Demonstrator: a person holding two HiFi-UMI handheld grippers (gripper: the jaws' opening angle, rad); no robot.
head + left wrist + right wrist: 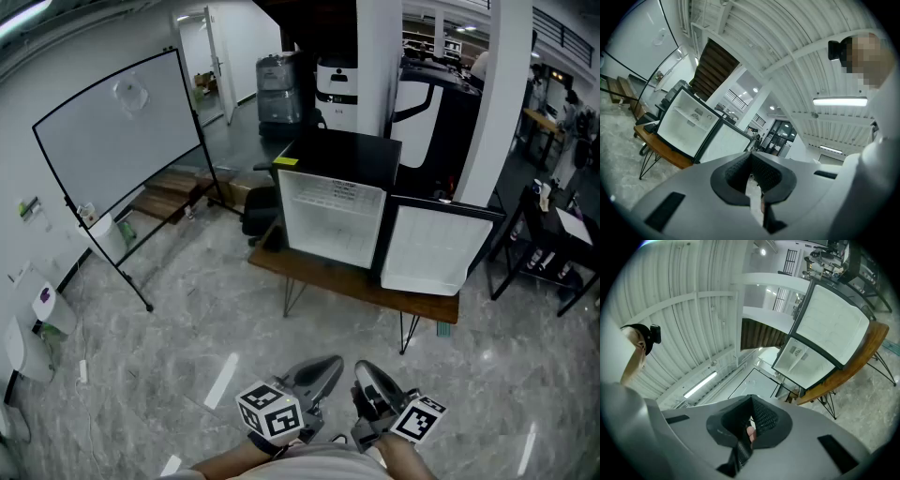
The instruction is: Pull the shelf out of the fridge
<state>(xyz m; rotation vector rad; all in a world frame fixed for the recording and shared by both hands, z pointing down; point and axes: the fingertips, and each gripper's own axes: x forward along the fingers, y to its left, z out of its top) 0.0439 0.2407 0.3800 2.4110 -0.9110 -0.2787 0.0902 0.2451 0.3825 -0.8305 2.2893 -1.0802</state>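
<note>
Wooden table carries the open fridge, perhaps a chair beside it.

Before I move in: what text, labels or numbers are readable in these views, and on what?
No text is readable.
Yellow sticker on the top corner of the fridge: too small.
Printed label inside the fridge: blurred.
Dark print on the white machine behind: too small.
Cube on the left gripper and cube on the right gripper: square marker patterns, no words.
</note>
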